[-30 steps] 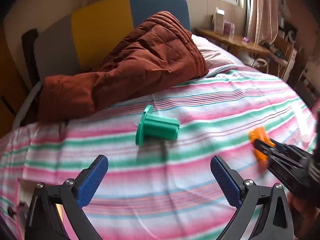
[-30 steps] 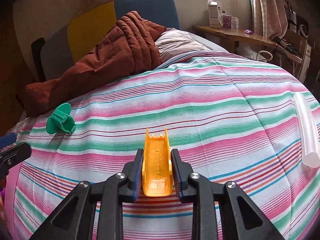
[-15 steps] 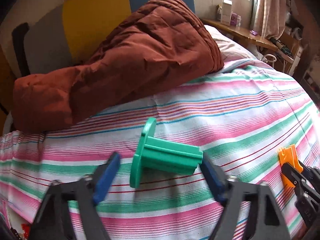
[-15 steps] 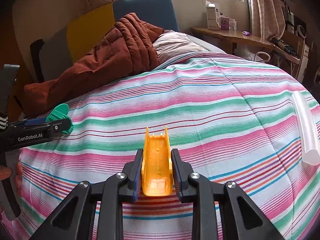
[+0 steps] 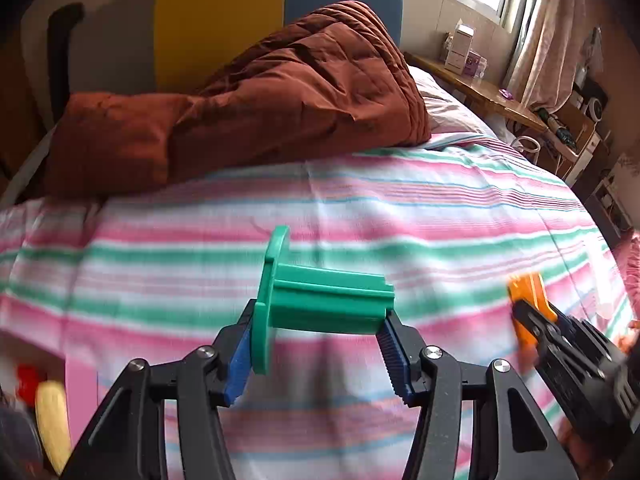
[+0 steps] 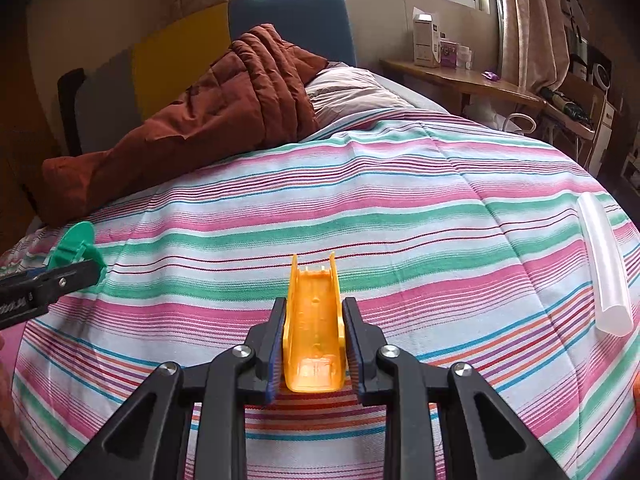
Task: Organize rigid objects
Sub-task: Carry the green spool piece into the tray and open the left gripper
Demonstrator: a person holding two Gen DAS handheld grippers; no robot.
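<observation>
My left gripper (image 5: pixel 318 344) is shut on a green plastic spool (image 5: pixel 320 300), gripped end to end between flange and tube tip, held above the striped bedspread (image 5: pixel 400 208). The spool and left gripper also show at the left edge of the right wrist view (image 6: pixel 76 248). My right gripper (image 6: pixel 314 344) is shut on an orange plastic slide piece (image 6: pixel 314 320), which points forward over the bed. The orange piece also shows in the left wrist view (image 5: pixel 528 292), at the right. A translucent white tube (image 6: pixel 604 268) lies on the bedspread at the right.
A rust-brown quilt (image 5: pixel 260 100) is bunched along the head of the bed against a yellow and blue headboard (image 5: pixel 224 20). A pillow (image 6: pixel 352 92) lies beside it. A wooden shelf with boxes (image 6: pixel 460 76) runs under the window.
My left gripper moved forward to the green spool, closed on it and lifted it off the bedspread. My right gripper stayed shut on the orange piece, nearly still.
</observation>
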